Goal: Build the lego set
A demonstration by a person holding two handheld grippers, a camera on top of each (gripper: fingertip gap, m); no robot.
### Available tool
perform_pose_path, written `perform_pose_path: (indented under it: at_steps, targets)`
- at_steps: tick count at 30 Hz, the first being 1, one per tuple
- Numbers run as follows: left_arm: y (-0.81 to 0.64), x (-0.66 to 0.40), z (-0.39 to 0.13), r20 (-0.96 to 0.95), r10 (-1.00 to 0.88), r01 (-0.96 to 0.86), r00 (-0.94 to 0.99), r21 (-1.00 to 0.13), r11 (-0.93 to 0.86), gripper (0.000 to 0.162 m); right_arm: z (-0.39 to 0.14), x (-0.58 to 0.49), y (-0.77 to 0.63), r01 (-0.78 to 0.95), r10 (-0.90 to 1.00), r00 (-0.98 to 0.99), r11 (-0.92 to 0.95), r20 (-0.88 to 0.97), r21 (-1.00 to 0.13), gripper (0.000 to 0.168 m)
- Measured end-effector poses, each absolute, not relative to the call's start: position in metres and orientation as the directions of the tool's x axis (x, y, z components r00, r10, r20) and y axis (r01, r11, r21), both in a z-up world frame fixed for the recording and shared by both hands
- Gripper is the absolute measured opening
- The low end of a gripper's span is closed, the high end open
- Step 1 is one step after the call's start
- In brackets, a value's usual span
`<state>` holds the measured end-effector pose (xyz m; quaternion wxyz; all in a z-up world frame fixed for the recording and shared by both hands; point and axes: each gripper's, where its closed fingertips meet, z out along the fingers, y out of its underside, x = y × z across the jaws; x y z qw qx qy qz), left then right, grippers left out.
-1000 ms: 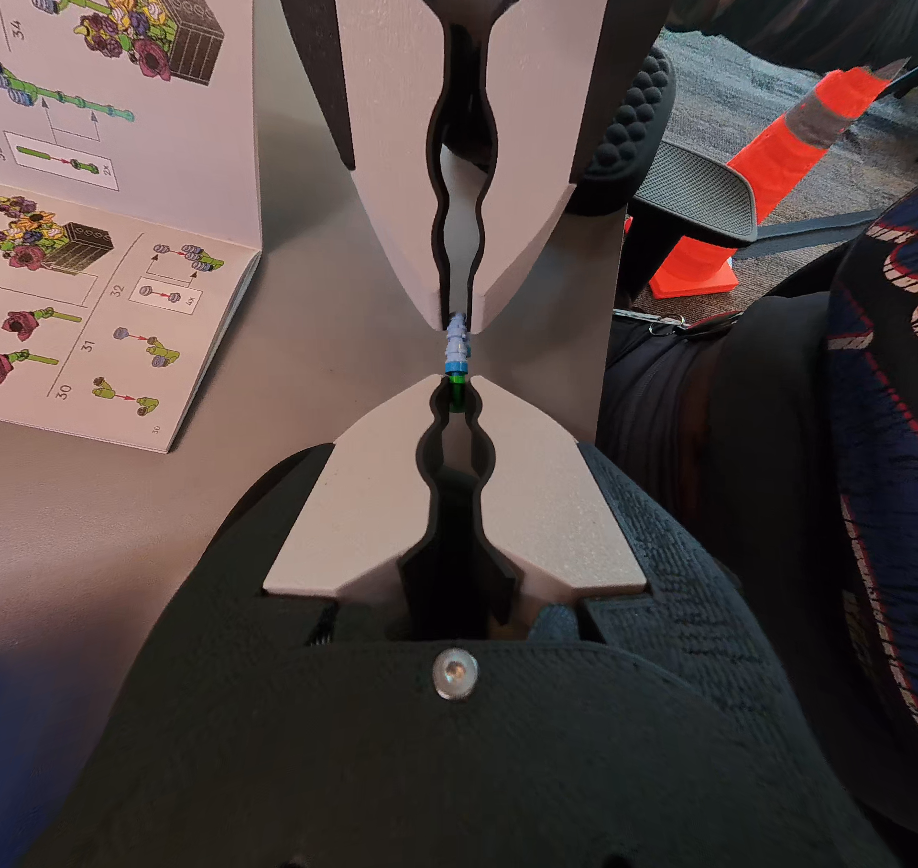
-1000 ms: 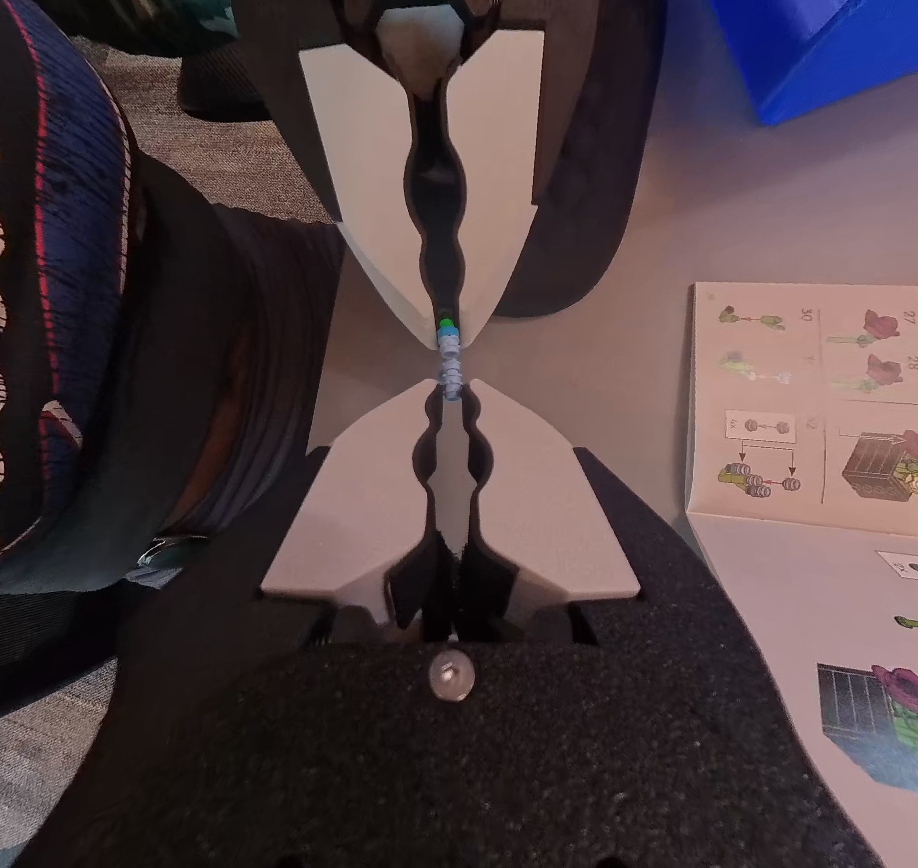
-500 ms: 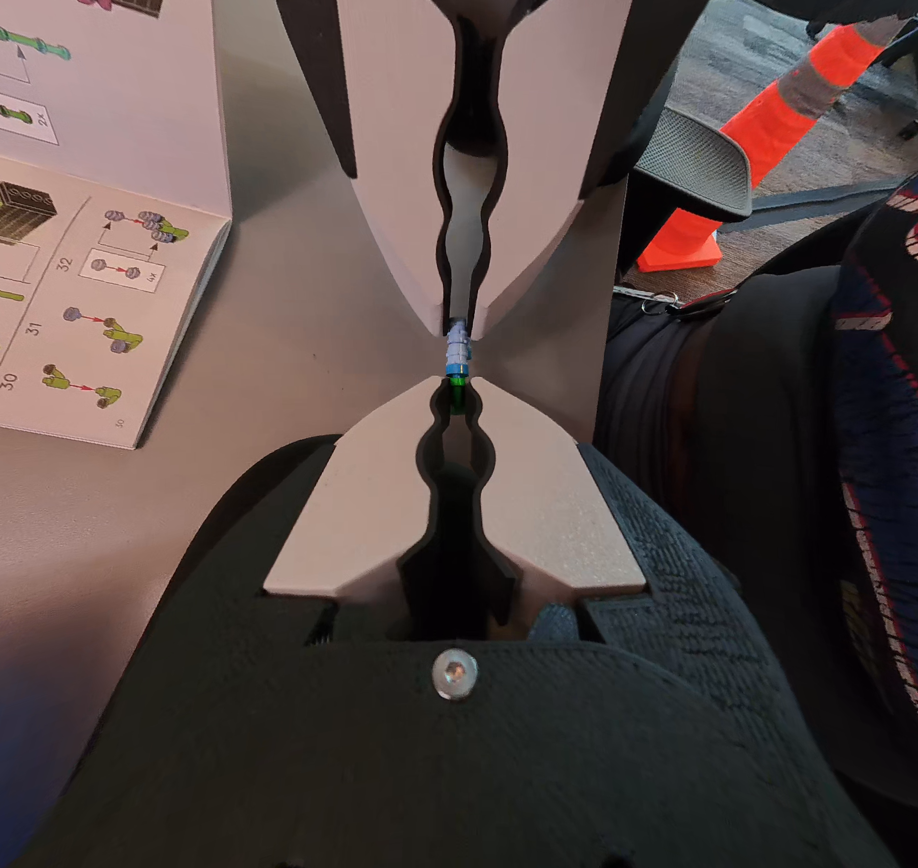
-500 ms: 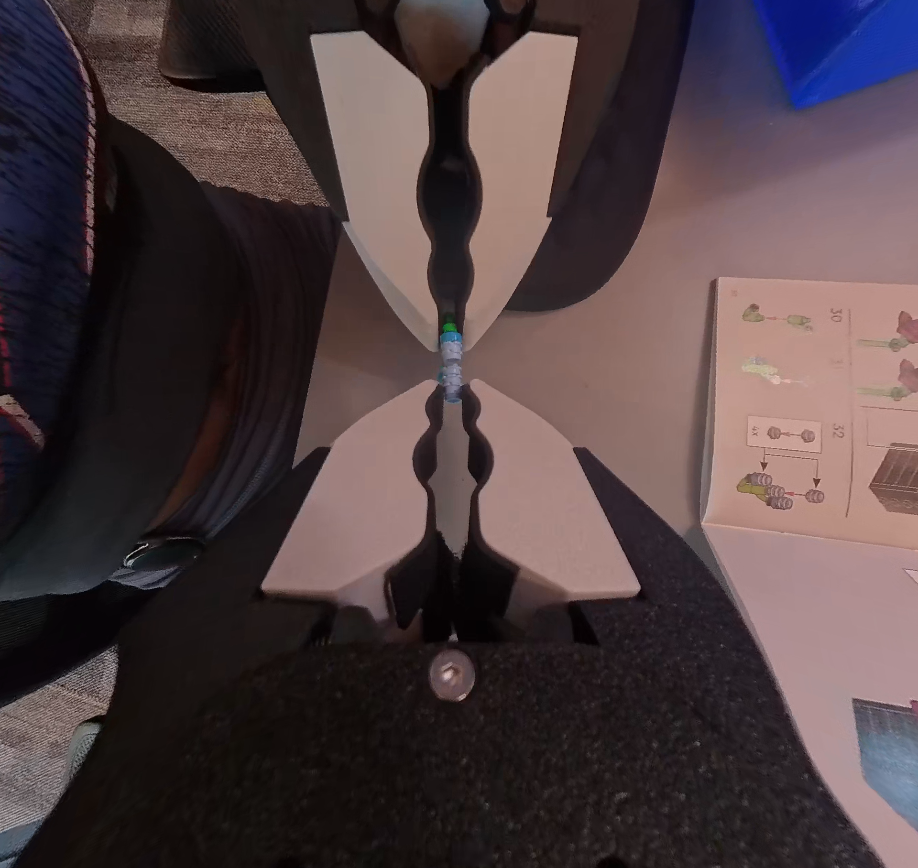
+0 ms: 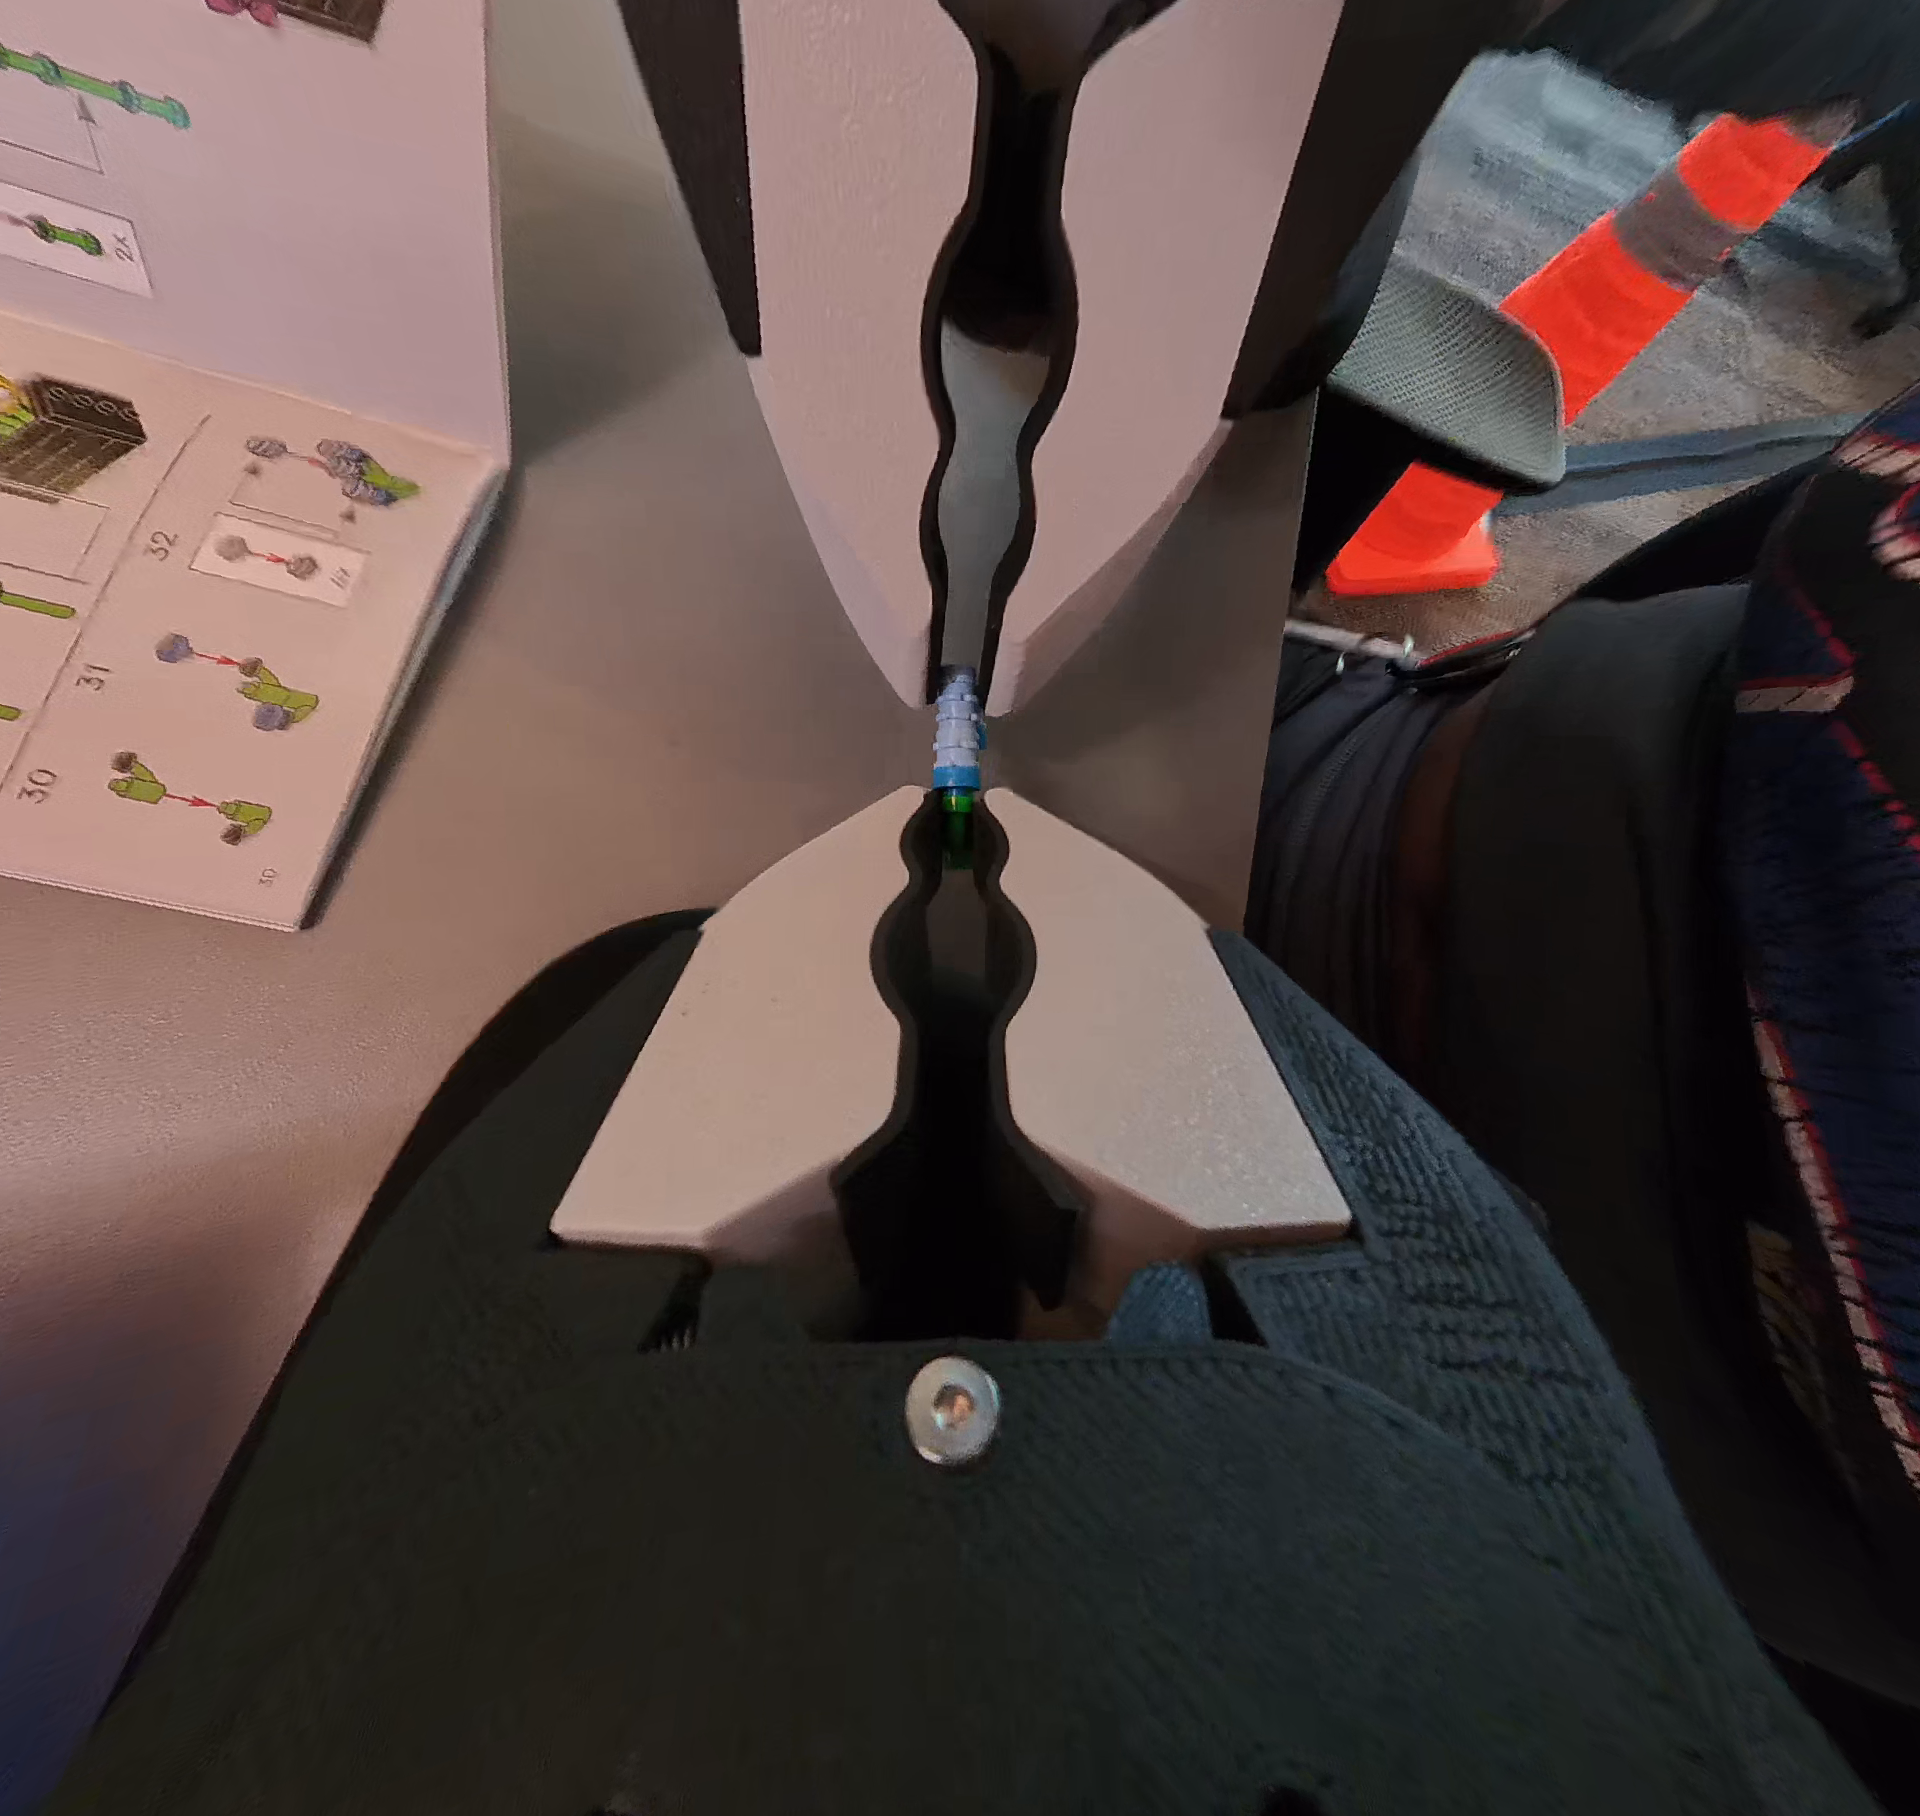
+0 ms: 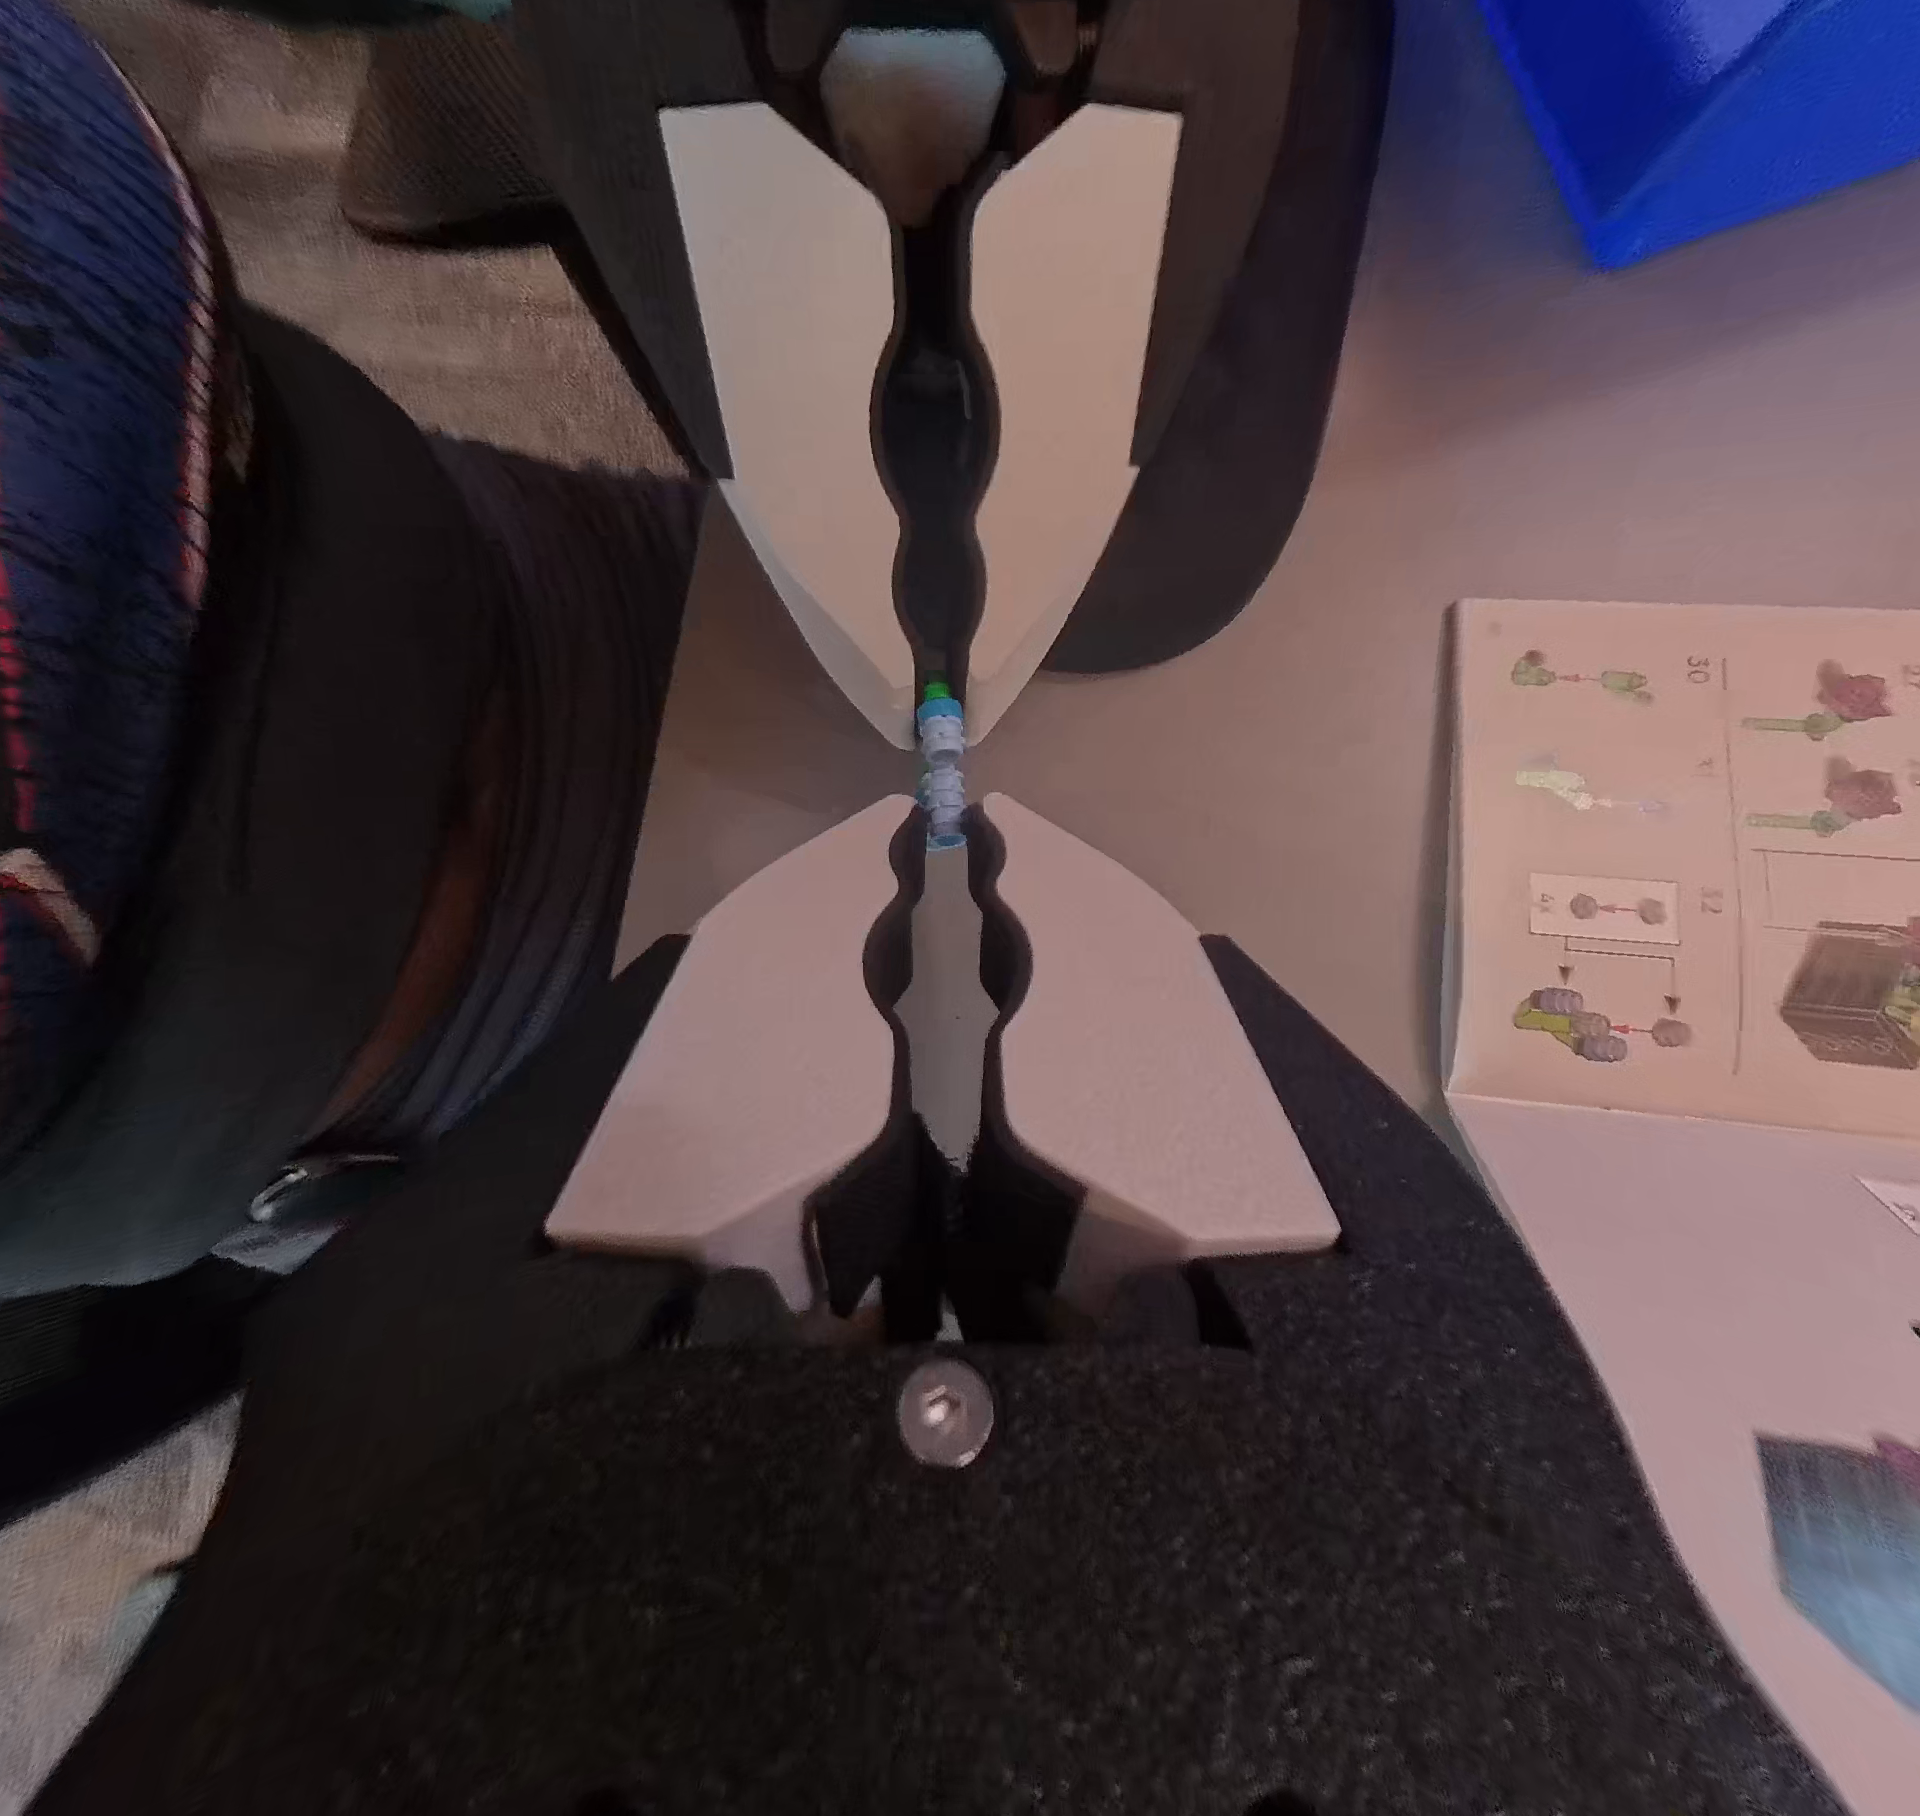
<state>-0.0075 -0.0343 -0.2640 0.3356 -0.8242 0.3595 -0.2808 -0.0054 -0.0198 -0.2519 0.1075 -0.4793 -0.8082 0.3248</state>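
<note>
You are still pinching the green stem (image 5: 955,828) in your left gripper (image 5: 957,810) and the pale blue stack (image 5: 957,732) in your right gripper (image 6: 943,824), tip to tip above the table (image 5: 644,686). The instruction booklet (image 5: 239,561) is now sliding back rightward in the left wrist view.

My left gripper (image 5: 957,800) has pale grey wedge-shaped fingers (image 5: 769,1070) with wavy black inner edges, a rough black printed body and one silver screw (image 5: 951,1421) (the right gripper (image 6: 943,816) looks identical). I wear dark clothing.
</note>
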Motion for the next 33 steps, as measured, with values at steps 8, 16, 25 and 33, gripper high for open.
perform_pose_path:
  at_steps: [8,16,25,33]
  targets:
    - [-0.012,-0.02,-0.157,0.431,-0.737,0.315,0.52,-0.899,-0.303,0.005,-0.137,-0.013,0.018,0.168,0.881,-0.316,-0.313,-0.352,-0.935,0.032]
    - [-0.017,0.0,-0.133,0.415,-0.758,0.399,0.503,-0.89,-0.222,0.006,-0.128,-0.012,-0.015,0.062,0.839,-0.409,-0.368,-0.36,-0.928,0.005]
    - [-0.023,0.009,-0.131,0.409,-0.758,0.415,0.508,-0.887,-0.201,0.006,-0.124,-0.001,-0.022,0.06,0.832,-0.405,-0.39,-0.38,-0.919,0.008]
    - [-0.016,0.005,-0.169,0.336,-0.684,0.163,0.647,-0.938,-0.307,0.036,-0.168,0.035,0.024,0.289,0.882,-0.184,-0.373,-0.433,-0.882,0.005]
